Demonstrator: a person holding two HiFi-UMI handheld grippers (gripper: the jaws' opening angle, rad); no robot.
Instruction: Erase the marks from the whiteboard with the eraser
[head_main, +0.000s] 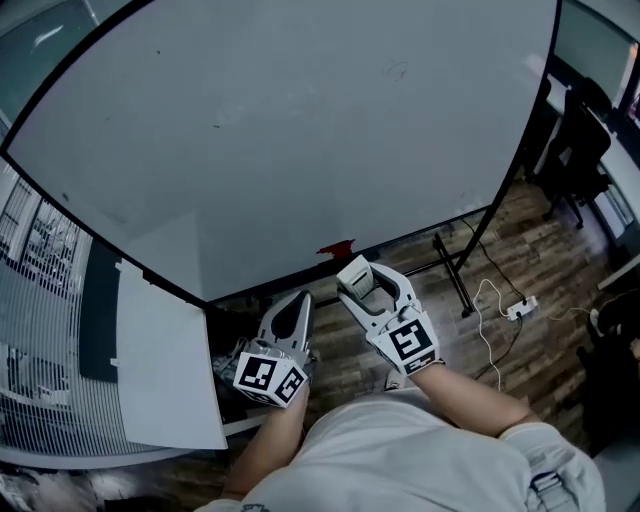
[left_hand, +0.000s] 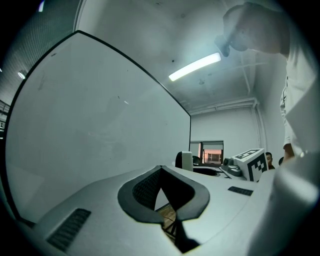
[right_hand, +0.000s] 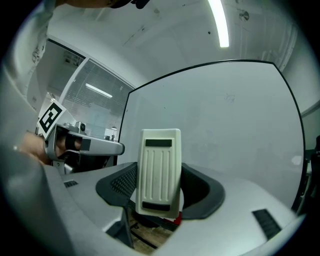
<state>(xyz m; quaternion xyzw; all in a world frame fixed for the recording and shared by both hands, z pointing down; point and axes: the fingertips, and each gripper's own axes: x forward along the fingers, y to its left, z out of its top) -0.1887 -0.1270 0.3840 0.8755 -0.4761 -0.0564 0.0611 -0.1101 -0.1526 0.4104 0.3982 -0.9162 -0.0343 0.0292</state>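
With the cream eraser (right_hand: 160, 170) clamped upright in the right gripper (right_hand: 160, 200) below the whiteboard's (head_main: 300, 130) near edge and the left gripper (left_hand: 162, 195) pinched closed on nothing, wiping looks not yet begun, so the next move calls for raising the eraser flat onto the faint mark (head_main: 397, 70) at far right

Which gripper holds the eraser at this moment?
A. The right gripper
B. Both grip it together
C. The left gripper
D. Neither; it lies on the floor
A: the cream ribbed eraser stands clamped between the jaws of the right gripper, while the left gripper has its jaws together with nothing between them.
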